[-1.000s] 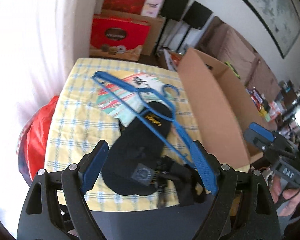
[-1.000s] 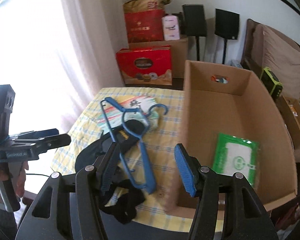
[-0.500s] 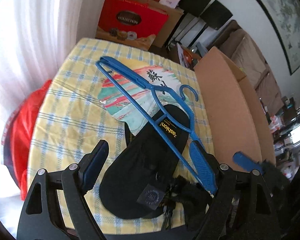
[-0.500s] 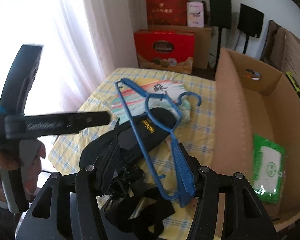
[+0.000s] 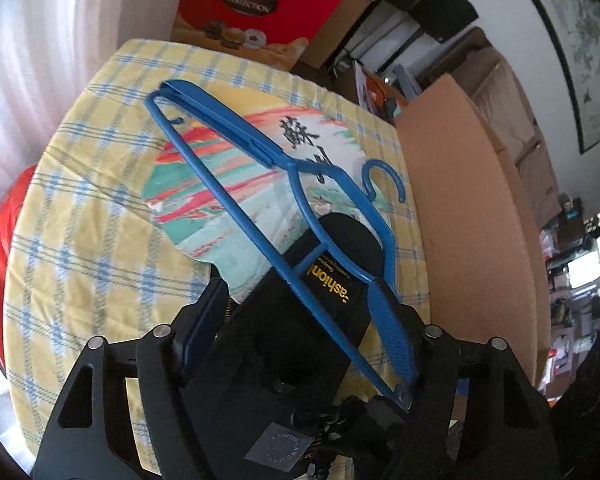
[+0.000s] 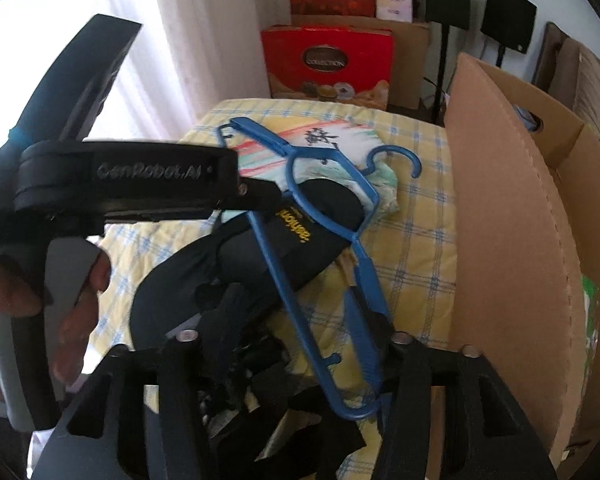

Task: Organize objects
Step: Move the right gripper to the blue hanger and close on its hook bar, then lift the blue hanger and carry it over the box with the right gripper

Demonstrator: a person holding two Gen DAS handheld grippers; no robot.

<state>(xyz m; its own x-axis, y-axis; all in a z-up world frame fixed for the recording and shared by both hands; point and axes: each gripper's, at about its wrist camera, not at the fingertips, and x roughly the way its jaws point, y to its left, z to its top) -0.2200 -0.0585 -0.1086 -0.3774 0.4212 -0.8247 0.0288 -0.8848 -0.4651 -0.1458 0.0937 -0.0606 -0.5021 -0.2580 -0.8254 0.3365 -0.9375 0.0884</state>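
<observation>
On the checked cloth, a blue hanger is laid over a black bag. Both the left gripper and right gripper are held wide apart around them.

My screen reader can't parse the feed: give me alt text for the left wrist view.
The left hand-held gripper is open low over a black bag, its fingers on either side of it, with a blue hanger lying across the bag and a colourful printed packet. All sit on a yellow checked tablecloth, beside a tall cardboard box.
</observation>
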